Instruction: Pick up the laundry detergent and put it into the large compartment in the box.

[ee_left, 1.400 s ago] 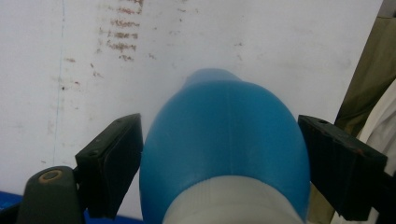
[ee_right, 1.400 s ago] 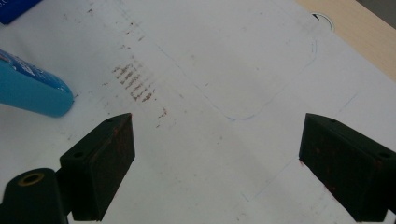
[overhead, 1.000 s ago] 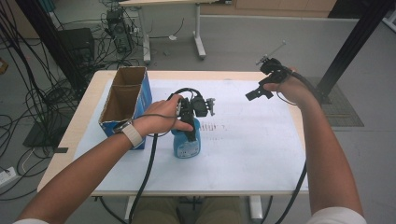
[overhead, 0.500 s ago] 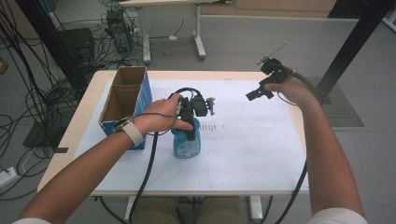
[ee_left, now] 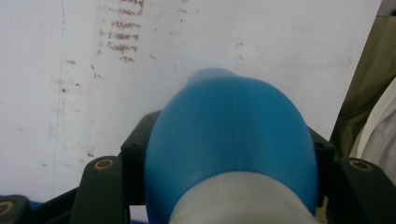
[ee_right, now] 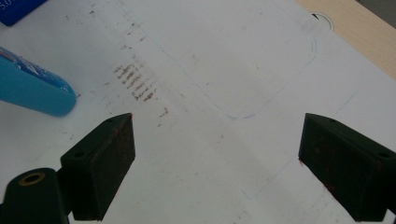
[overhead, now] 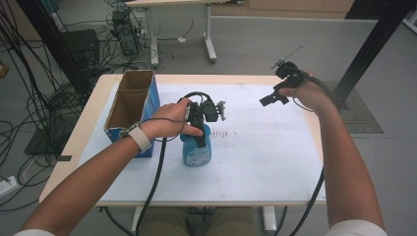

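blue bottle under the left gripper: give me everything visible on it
The blue bottle looks like smooth plastic, with a rounded body, a white cap or neck at the top and a pale label on its front. It stands upright on the white sheet that covers the table, just right of the open cardboard box and apart from it. The left gripper comes down from above, and its jaws have just closed against the bottle's upper sides, so it is gripped. Label text is too small to read.
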{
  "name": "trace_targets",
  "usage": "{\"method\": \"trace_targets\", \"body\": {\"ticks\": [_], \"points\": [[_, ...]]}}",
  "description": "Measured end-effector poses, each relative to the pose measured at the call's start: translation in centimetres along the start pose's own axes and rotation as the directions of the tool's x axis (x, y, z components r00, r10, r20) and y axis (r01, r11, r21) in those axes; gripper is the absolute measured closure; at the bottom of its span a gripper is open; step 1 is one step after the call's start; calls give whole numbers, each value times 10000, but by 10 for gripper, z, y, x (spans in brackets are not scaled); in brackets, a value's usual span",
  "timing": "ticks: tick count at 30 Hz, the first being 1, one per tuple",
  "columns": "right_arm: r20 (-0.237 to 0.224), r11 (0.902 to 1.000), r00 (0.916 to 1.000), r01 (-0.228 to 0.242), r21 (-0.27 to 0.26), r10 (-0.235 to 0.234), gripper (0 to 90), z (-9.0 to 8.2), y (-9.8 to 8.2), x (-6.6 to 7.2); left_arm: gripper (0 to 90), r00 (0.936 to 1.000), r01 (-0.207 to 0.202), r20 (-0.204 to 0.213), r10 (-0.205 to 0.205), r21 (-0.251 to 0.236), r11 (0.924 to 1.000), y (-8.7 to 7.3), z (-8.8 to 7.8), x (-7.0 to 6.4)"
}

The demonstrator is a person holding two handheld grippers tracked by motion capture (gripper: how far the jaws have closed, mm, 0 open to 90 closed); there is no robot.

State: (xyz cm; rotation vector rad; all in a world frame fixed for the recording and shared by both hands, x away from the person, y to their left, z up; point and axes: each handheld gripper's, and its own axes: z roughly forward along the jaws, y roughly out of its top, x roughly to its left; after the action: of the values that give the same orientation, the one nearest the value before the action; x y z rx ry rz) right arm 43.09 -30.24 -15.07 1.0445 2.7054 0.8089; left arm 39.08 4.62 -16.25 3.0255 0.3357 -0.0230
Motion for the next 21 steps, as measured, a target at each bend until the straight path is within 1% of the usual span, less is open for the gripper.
{"method": "trace_targets", "body": {"ticks": [5, 9, 12, 17, 21], "points": [[6, 10000, 10000, -25, 7, 25, 107, 0, -1, 0, 388, 10000, 46, -14, -46, -17, 10000, -1, 0, 0], [-2, 10000, 10000, -25, 19, 25, 107, 0, 0, 0, 388, 9998, 170, -41, -170, -17, 9999, -1, 0, -1], [-13, 10000, 10000, -20, 30, 20, 107, -1, 0, 0, 388, 9998, 162, -63, -162, 51, 9999, 1, 0, -2], [-7, 10000, 10000, -29, 57, 29, 107, 0, 0, 0, 388, 10000, 53, -77, -53, -33, 10000, -1, 0, -2], [-17, 10000, 10000, -8, 79, 8, 107, 1, 0, 0, 388, 10000, 61, -42, -61, -53, 10000, -2, 0, -2]]}}
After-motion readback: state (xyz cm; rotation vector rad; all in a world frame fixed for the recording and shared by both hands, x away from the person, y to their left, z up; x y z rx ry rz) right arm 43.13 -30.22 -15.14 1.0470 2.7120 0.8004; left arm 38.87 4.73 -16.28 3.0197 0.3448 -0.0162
